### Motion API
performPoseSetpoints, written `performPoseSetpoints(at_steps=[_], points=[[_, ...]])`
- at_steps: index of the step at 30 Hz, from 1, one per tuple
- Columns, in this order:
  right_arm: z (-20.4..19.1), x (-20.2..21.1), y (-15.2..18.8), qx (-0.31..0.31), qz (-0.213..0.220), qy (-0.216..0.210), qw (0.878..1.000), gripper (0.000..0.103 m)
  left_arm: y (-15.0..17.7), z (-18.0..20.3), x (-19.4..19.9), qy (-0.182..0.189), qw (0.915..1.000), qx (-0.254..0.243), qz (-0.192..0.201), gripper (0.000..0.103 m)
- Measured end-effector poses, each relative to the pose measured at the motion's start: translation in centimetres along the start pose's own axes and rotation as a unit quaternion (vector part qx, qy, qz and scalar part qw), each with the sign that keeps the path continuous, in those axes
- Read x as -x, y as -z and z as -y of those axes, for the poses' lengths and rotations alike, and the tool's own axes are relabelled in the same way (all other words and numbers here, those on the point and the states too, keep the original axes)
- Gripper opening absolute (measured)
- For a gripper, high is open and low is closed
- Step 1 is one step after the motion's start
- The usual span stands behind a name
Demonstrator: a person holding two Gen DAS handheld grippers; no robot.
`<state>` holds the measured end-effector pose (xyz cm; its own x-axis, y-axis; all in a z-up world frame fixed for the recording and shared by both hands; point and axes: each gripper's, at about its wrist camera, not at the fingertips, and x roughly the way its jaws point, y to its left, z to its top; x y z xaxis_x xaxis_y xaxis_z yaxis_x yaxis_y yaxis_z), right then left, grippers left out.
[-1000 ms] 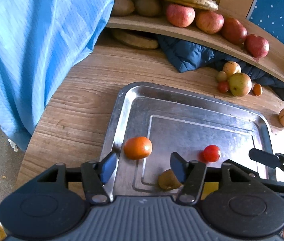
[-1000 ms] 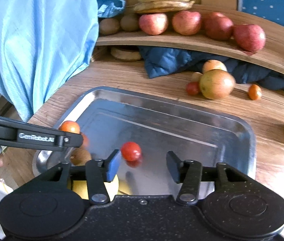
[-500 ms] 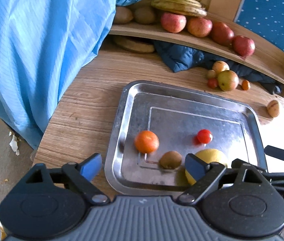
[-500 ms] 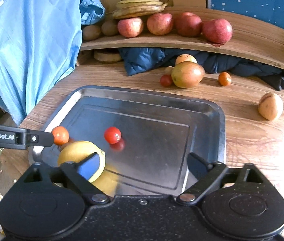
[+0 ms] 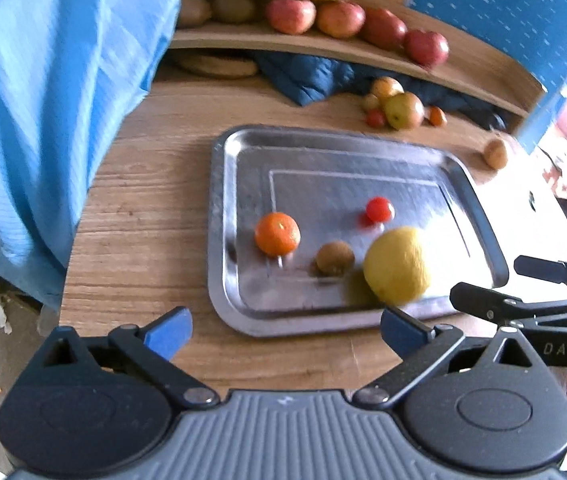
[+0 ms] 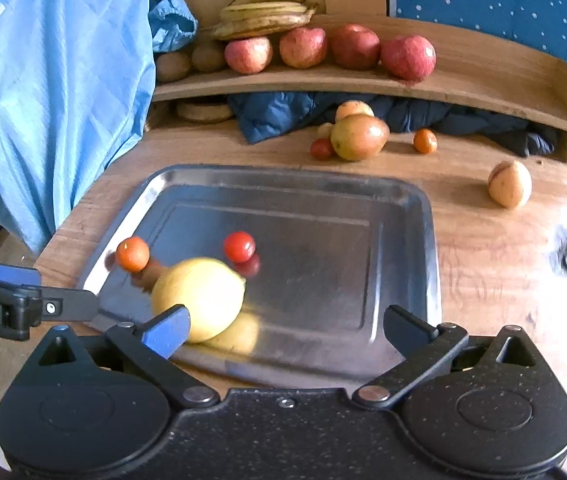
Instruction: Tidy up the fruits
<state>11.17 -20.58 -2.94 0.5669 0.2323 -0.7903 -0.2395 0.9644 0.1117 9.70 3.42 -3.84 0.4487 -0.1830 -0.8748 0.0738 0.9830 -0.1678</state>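
Observation:
A steel tray (image 5: 219,200) holds an orange (image 5: 277,234), a brown kiwi (image 5: 334,258), a yellow lemon (image 5: 397,266) and a cherry tomato (image 5: 379,209). My left gripper (image 5: 285,328) hovers over the tray's near edge, its jaws opening wide with nothing between them. In the right wrist view the same tray (image 6: 427,240) shows the lemon (image 6: 199,298), the tomato (image 6: 239,246) and the orange (image 6: 133,254). My right gripper (image 6: 286,326) hangs above the near rim, jaws opening and nothing between them. The lemon lies just behind its left finger.
Loose fruit lies beyond the tray: a mango (image 6: 359,136), a small tomato (image 6: 321,148), a small orange (image 6: 424,141) and a pale round fruit (image 6: 509,183). A wooden shelf (image 6: 483,92) carries apples, bananas and kiwis. Blue cloth (image 6: 55,80) hangs at the left.
Both grippers' jaws have spread wide and both have drawn back and up from the tray. The lemon, hidden a second ago, now shows whole on the tray's near part.

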Motion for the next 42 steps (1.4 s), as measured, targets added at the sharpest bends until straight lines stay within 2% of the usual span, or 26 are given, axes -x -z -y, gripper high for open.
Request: performPoseSetpoints(at_steps=[7, 14, 23, 32, 42], points=[[-1.8, 1.4, 2.5, -0.025, -0.008, 0.037, 0.999, 0.102, 0.8, 0.1, -0.3, 0.028, 0.9989, -0.035, -0.012, 0.102], [-2.2, 3.0, 4.3, -0.052, -0.012, 0.075, 0.996, 0.102, 1.0, 1.3, 0.0, 0.066, 0.9959, -0.063, -0.006, 0.103], [-1.7, 4.4, 4.8, -0.057, -0.004, 0.102, 0.993, 0.102, 0.6, 3.2, 0.1, 0.078, 0.9937, -0.080, 0.005, 0.103], [0.2, 4.5, 4.5, -0.055, 0.004, 0.100, 0.993, 0.102, -0.6, 5.7, -0.1, 0.077, 0.9941, -0.073, 0.020, 0.103], [5.4, 3.1, 2.0, -0.022, 0.018, 0.058, 0.998, 0.102, -3.3, 9.5, -1.4, 0.029, 0.9982, -0.010, 0.051, 0.103]])
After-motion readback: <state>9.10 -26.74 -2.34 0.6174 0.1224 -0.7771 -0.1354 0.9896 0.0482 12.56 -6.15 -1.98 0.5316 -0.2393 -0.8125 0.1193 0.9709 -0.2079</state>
